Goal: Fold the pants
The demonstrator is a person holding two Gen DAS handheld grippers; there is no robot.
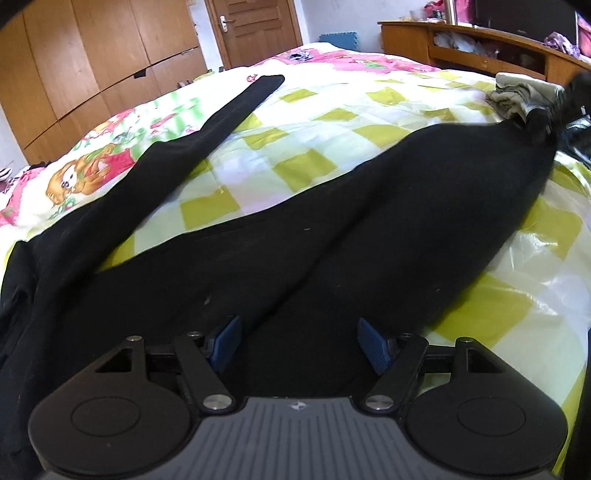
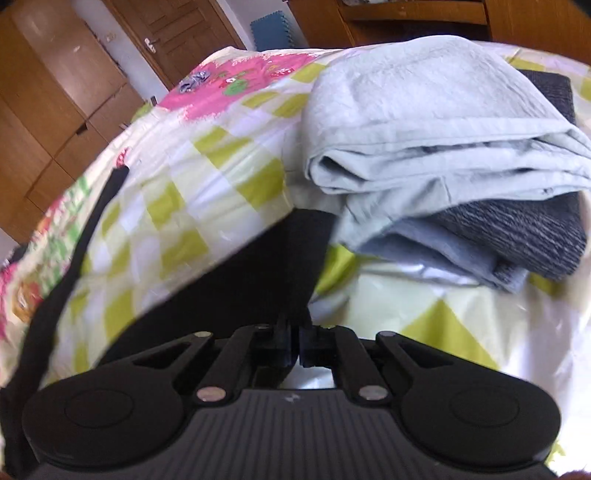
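Black pants (image 1: 332, 251) lie spread on a bed with a yellow-green checked sheet (image 1: 314, 122). One leg (image 1: 221, 114) runs to the far left, the other (image 1: 480, 173) to the far right. My left gripper (image 1: 301, 341) hangs open over the waist end, blue pads (image 1: 373, 345) wide apart with black cloth under them, not pinched. At the far leg's end my right gripper (image 1: 539, 125) is shut on the cuff. In the right wrist view the right gripper (image 2: 295, 332) is shut, and the black pant leg (image 2: 288, 258) runs out from its tips.
A pile of folded clothes (image 2: 424, 129), pale green on grey and dark heathered pieces, sits just right of the held cuff. A wooden wardrobe (image 1: 92, 55) and door (image 1: 255, 26) stand beyond the bed. A wooden shelf unit (image 1: 480, 40) lines the far right.
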